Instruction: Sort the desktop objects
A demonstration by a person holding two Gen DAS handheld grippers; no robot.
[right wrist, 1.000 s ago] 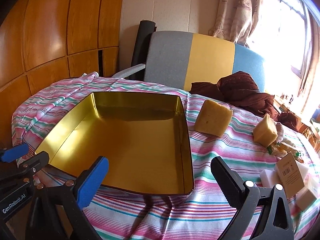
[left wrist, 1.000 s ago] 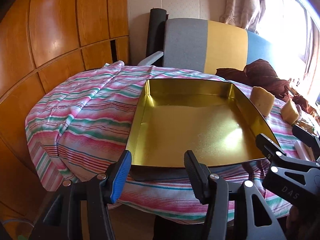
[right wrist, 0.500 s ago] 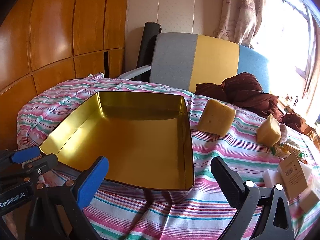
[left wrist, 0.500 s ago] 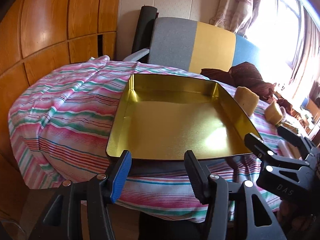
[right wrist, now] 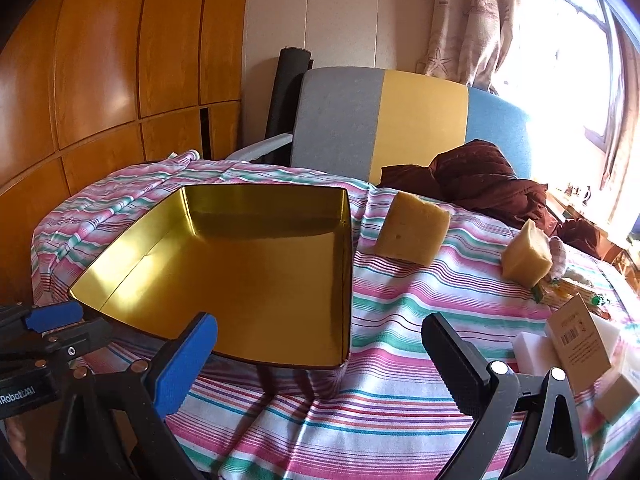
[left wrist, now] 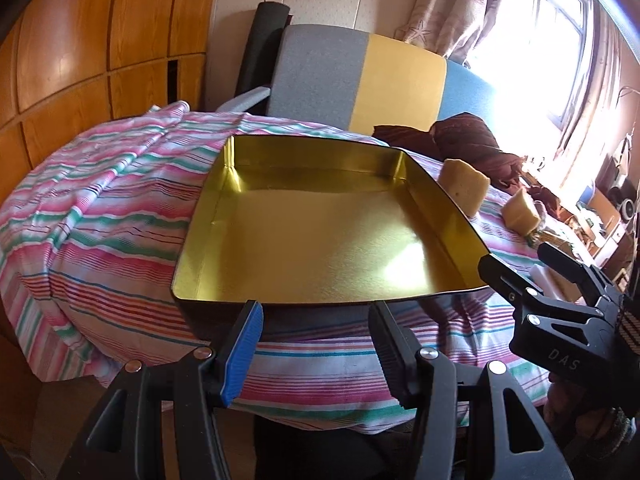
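A shallow gold tin tray (left wrist: 320, 240) (right wrist: 240, 264) lies empty on a striped cloth. Two yellow sponge blocks (right wrist: 414, 230) (right wrist: 526, 254) rest to its right; the left wrist view catches them too, as a near sponge (left wrist: 464, 186) and a far sponge (left wrist: 520, 210). White blocks (right wrist: 532, 350) and a brown labelled card box (right wrist: 578, 334) sit at the far right. My left gripper (left wrist: 316, 344) hangs open just before the tray's near edge, holding nothing. My right gripper (right wrist: 320, 356) is open by the tray's near right corner, also with nothing in it.
A grey, yellow and blue chair back (right wrist: 384, 120) stands behind the table, with a dark brown cloth heap (right wrist: 480, 184) on the table's far right. Wooden panels (right wrist: 100, 80) line the left wall. The striped cloth (left wrist: 100, 208) drapes over the table's left edge.
Both grippers drew back and rose a little, so the tray and sponges sit farther off. Both stayed open, and nothing on the table moved.
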